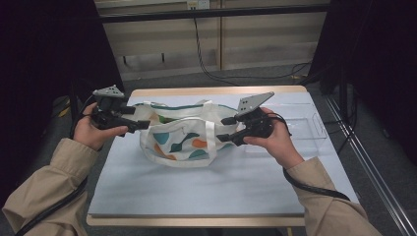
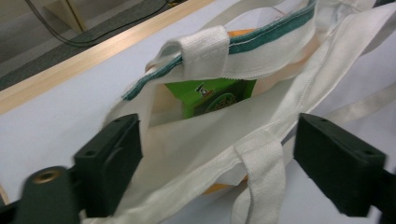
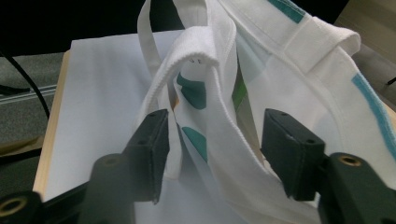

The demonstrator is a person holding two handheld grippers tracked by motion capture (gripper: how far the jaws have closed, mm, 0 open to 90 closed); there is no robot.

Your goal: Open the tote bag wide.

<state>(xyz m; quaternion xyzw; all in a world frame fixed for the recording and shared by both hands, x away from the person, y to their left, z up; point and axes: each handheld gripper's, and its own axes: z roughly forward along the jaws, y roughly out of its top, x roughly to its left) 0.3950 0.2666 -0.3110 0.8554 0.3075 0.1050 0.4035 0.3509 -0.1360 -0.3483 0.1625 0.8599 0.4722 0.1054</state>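
A white cloth tote bag (image 1: pixel 182 140) with teal and orange shapes and a green-trimmed rim lies on the table (image 1: pixel 196 187). My left gripper (image 1: pixel 142 119) is at the bag's left end, and my right gripper (image 1: pixel 223 129) is at its right end. In the left gripper view the jaws of the left gripper (image 2: pixel 217 126) stand wide around the bag's (image 2: pixel 187 149) near rim and handle strap, and a green box (image 2: pixel 215 95) shows inside. In the right gripper view the right gripper (image 3: pixel 215 116) straddles the folded edge of the bag (image 3: pixel 289 74), with gaps beside both pads.
A clear plastic tray (image 1: pixel 305 125) sits at the table's right, behind my right hand. Black cables trail from both grippers along the sleeves. The table's wooden edge runs close behind the bag. Dark curtains flank both sides.
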